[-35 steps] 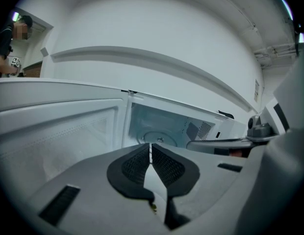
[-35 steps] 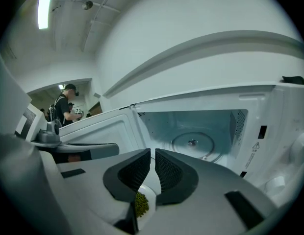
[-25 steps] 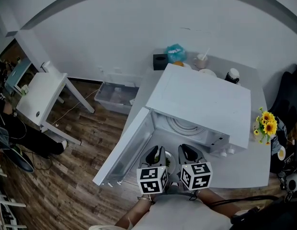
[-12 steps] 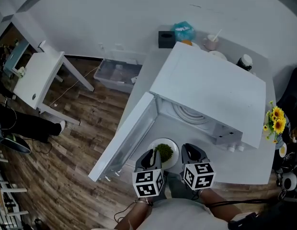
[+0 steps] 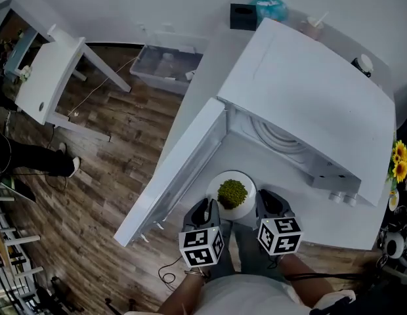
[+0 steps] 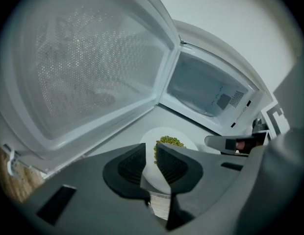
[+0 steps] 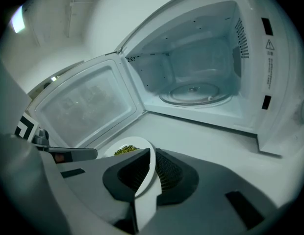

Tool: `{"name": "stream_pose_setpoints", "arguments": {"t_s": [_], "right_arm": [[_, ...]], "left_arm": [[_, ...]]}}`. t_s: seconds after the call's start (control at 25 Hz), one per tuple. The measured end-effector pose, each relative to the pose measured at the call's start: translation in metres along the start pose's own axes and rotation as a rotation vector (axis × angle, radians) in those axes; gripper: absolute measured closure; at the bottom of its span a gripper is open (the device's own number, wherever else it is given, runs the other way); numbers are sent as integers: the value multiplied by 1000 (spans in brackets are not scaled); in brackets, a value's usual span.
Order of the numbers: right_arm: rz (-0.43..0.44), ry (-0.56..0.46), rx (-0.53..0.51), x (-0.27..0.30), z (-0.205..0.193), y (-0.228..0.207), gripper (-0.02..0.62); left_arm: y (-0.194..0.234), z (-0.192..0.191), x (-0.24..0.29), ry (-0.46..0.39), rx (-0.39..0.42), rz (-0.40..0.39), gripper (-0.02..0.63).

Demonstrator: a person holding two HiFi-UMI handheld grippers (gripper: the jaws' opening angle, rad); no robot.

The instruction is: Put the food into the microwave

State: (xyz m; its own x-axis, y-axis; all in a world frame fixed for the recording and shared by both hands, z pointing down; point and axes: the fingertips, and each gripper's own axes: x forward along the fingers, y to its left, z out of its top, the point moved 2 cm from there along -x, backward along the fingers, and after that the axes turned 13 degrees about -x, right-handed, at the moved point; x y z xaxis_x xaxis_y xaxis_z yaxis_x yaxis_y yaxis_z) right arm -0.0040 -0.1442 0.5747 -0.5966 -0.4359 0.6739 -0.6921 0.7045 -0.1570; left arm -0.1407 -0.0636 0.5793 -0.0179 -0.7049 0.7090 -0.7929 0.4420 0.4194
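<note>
A white plate (image 5: 245, 205) carries a heap of green food (image 5: 232, 192) and sits in front of the white microwave (image 5: 308, 104). The microwave door (image 5: 177, 176) is swung open to the left. My left gripper (image 5: 205, 210) is shut on the plate's left rim, and my right gripper (image 5: 270, 204) is shut on its right rim. In the left gripper view the plate (image 6: 180, 134) and food (image 6: 169, 141) run out past the left gripper (image 6: 150, 163). The right gripper (image 7: 150, 173) pinches the plate (image 7: 142, 143) edge-on, facing the empty cavity and glass turntable (image 7: 193, 93).
The microwave stands on a white counter (image 5: 302, 215). Behind it are a black box (image 5: 243, 15), a teal bag (image 5: 269, 6) and a cup (image 5: 312, 25). Sunflowers (image 5: 400, 163) stand at the right edge. On the wooden floor are a plastic bin (image 5: 165, 64) and a white table (image 5: 49, 77).
The head view has swung closer over the microwave. The plate now shows fully between the two grippers, a little further ahead of them, and both still hold it.
</note>
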Motion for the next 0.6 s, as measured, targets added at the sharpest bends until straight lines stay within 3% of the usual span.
{"name": "stream_pose_setpoints", "arguments": {"t_s": [0.6], "right_arm": [[-9, 26, 55, 20, -19, -3, 574]], "left_arm": [[24, -10, 19, 33, -28, 16, 541]]}}
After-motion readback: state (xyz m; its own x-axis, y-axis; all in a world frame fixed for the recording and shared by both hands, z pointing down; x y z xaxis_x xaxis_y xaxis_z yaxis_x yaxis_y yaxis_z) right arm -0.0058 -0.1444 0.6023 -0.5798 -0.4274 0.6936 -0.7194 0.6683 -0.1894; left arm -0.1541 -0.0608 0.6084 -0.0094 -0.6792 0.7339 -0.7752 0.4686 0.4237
